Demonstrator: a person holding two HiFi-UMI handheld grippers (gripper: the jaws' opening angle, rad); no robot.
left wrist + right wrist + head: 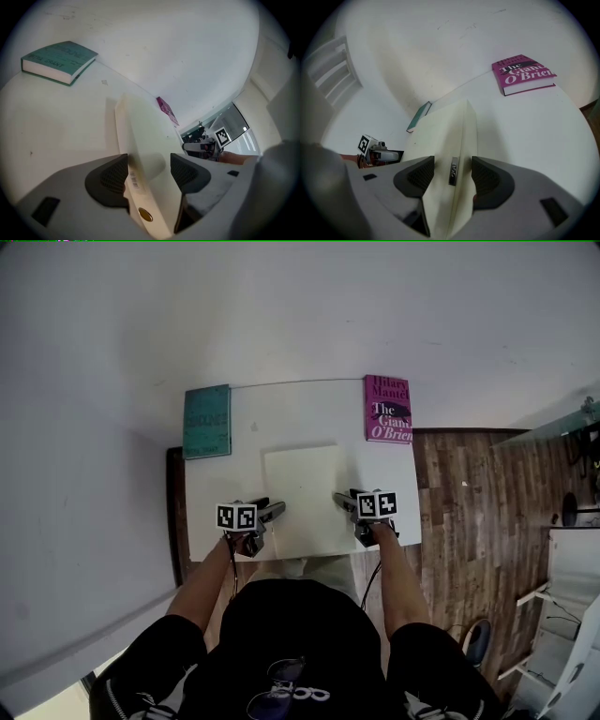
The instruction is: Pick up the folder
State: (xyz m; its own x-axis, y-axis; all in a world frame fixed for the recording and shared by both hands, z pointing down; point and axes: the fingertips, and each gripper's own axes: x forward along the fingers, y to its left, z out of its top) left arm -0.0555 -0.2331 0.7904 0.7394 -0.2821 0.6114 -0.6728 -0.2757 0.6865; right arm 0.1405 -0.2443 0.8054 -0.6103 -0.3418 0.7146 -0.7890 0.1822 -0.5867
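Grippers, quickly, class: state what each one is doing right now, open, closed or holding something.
Left gripper: closed on the cream folder, at one side edge.
Right gripper: closed on the same folder, at the opposite side edge.

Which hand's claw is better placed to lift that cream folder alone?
Left, probably, though narrowly. Both have the folder between their jaws, but the left gripper sits on its closed, labelled edge and the right gripper on its clasp edge.
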